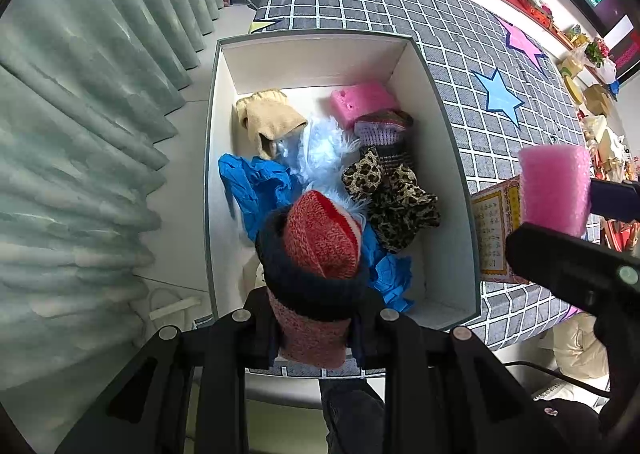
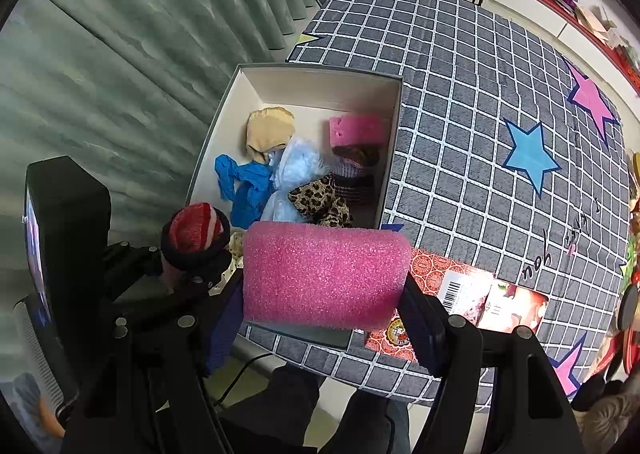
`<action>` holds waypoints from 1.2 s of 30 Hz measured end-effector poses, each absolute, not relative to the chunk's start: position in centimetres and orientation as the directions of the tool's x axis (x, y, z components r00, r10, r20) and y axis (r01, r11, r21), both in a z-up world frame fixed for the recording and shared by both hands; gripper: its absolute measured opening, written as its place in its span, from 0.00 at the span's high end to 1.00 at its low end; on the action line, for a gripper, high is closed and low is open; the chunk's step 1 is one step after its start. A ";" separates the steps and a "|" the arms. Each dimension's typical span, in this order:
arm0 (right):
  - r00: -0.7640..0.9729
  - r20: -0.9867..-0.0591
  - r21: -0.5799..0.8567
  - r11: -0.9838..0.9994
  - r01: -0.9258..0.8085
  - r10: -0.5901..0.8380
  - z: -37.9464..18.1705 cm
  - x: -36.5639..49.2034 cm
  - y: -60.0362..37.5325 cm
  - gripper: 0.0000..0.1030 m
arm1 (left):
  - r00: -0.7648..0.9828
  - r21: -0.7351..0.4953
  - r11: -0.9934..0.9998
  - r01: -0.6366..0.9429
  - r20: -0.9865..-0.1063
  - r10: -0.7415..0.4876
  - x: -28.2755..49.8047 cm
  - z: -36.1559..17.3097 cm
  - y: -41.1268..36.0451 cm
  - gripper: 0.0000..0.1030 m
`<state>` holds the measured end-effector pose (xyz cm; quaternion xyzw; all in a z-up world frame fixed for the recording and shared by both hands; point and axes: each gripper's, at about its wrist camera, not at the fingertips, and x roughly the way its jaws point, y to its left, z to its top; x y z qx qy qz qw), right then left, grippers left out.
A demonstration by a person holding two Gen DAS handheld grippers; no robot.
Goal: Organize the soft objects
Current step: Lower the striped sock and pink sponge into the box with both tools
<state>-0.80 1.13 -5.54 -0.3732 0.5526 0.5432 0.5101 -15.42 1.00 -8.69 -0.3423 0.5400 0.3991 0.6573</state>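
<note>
Left wrist view: your left gripper is clamped on a red knit sock with a dark cuff, held over the near end of the white box, not yet let go. The box already holds a fair pile: a beige cloth at the far left, a pink sponge at the far right, a pale blue fluffy piece in the middle, blue crumpled fabric to the left, a leopard-print cloth to the right, and a striped knit item just beside the sponge. So most of the sorting looks done; the sock is one of two pieces still in hand. The sock hides the box floor right under it, and whether it touches the pile you cannot tell. At the right edge your right gripper shows only in part. Right wrist view: your right gripper is closed on a pink foam block, squeezed between both fingers, hanging over the box's near rim above the checked tablecloth. It is not yet in. The block blocks the near part of the box. A red printed packet lies on the cloth just beside the box; half hidden, so what it is stays unclear.
</note>
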 end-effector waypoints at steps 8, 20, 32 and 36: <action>-0.201 -0.970 0.218 0.124 -0.968 0.133 -5.8 -1.0 1.4 0.30 | 0.098 -0.020 0.446 -0.895 -0.983 0.153 -15.5 -8.8 1.1 0.72; -0.209 -0.971 0.223 0.126 -0.967 0.115 -6.4 -1.2 1.7 0.30 | 0.095 -0.019 0.448 -0.894 -0.985 0.146 -15.3 -9.2 1.4 0.72; -0.214 -0.970 0.229 0.132 -0.965 0.116 -6.4 -1.0 2.1 0.30 | 0.090 -0.012 0.467 -0.884 -0.985 0.146 -14.6 -8.8 2.1 0.72; -0.211 -0.970 0.226 0.126 -0.966 0.122 -6.1 -0.9 2.4 0.30 | 0.093 -0.011 0.469 -0.883 -0.984 0.152 -14.5 -8.5 2.3 0.72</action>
